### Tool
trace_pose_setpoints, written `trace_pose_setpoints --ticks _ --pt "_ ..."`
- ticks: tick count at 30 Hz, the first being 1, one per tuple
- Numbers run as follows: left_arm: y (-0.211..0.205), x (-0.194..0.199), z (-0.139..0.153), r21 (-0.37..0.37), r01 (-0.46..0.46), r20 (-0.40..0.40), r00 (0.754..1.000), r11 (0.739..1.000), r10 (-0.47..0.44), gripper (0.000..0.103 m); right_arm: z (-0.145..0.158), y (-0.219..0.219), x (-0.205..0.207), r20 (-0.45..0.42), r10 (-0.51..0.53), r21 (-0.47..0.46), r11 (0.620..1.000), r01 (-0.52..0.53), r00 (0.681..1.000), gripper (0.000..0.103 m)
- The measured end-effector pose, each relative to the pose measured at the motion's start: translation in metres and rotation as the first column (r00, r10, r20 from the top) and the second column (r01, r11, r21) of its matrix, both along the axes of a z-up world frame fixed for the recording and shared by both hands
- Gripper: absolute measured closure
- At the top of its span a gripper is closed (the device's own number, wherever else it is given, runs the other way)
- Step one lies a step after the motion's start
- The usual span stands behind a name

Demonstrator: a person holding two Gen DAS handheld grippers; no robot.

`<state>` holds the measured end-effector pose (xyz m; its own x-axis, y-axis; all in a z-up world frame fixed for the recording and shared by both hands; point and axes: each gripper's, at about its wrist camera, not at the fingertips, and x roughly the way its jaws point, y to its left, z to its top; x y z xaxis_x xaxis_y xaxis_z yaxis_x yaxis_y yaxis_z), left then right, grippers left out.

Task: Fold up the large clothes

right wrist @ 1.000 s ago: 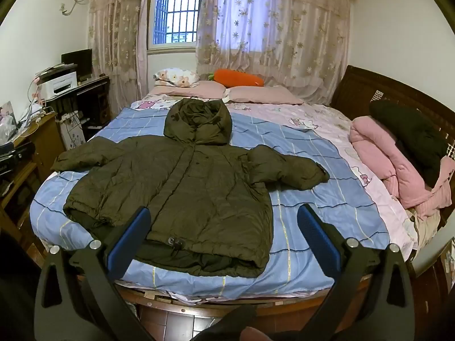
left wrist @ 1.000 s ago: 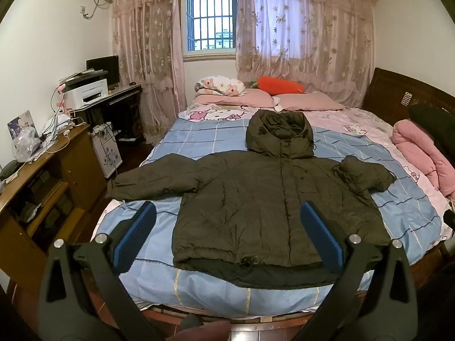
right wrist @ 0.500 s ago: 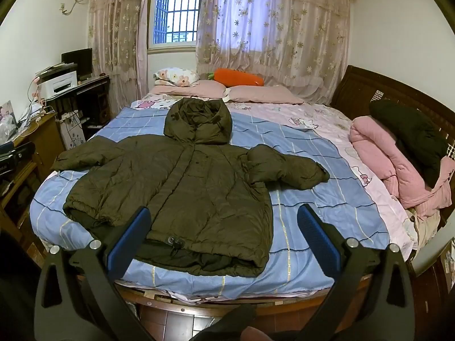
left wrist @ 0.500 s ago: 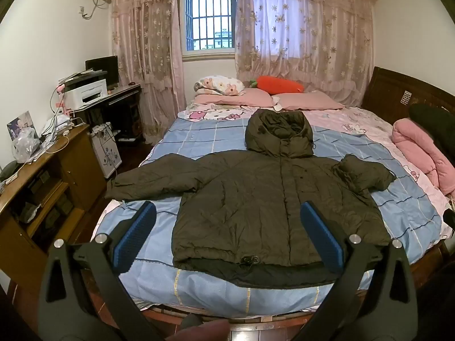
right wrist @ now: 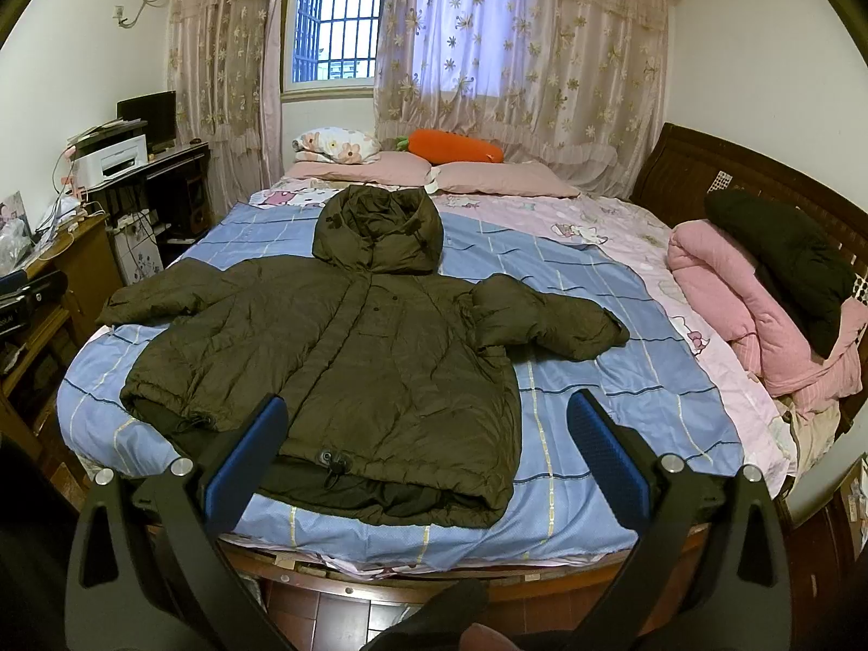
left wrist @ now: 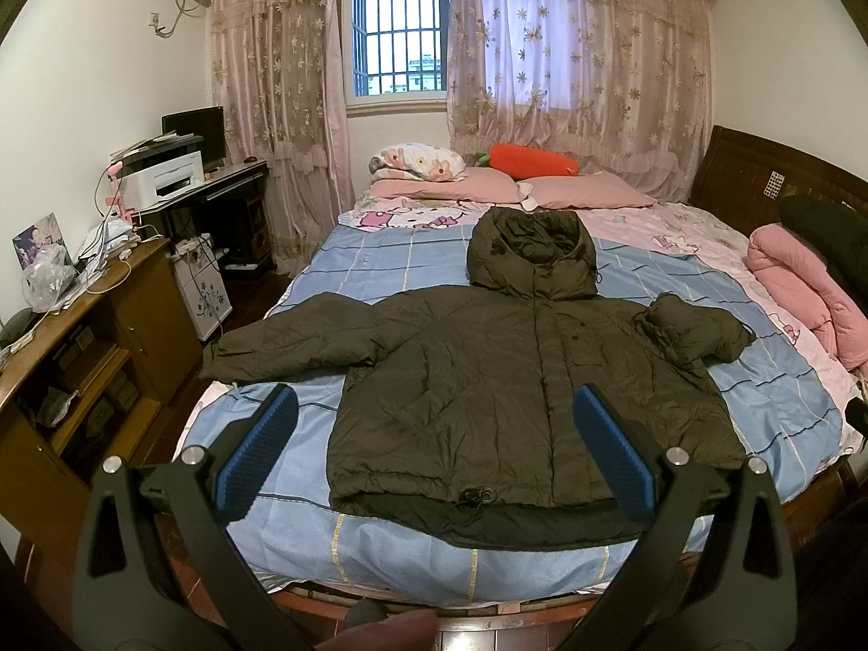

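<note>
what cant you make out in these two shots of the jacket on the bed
- Jacket hem, left wrist view: partly hidden by the open left gripper fingers.
- Hem's left corner, right wrist view: covered by the open right gripper.
- Right sleeve: bunched, cuff hidden, both views.
- Jacket's underside: against the bed.
- Photo on the desk: too small.

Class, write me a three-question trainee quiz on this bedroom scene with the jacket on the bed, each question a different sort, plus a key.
1. True or false: the olive jacket lies spread flat on the bed, hood towards the pillows.
2. Which sleeve is bunched up short: A) the one towards the desk, B) the one towards the pink quilt?
3. Fill in: the left gripper and right gripper are both ____ and hold nothing.

Key: 1 true; 2 B; 3 open.
</note>
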<state>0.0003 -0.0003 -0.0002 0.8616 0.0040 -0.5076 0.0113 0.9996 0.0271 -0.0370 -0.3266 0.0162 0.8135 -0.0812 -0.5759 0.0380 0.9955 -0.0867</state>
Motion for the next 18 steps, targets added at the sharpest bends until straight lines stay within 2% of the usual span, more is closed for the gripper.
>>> trace_pose_setpoints --ticks 18 --pt "0.0 0.0 0.0 -0.001 0.0 0.0 1.0 1.0 0.0 0.002 0.0012 -0.0014 -0.0007 -0.002 -0.001 0.0 1.0 0.001 1.0 0.001"
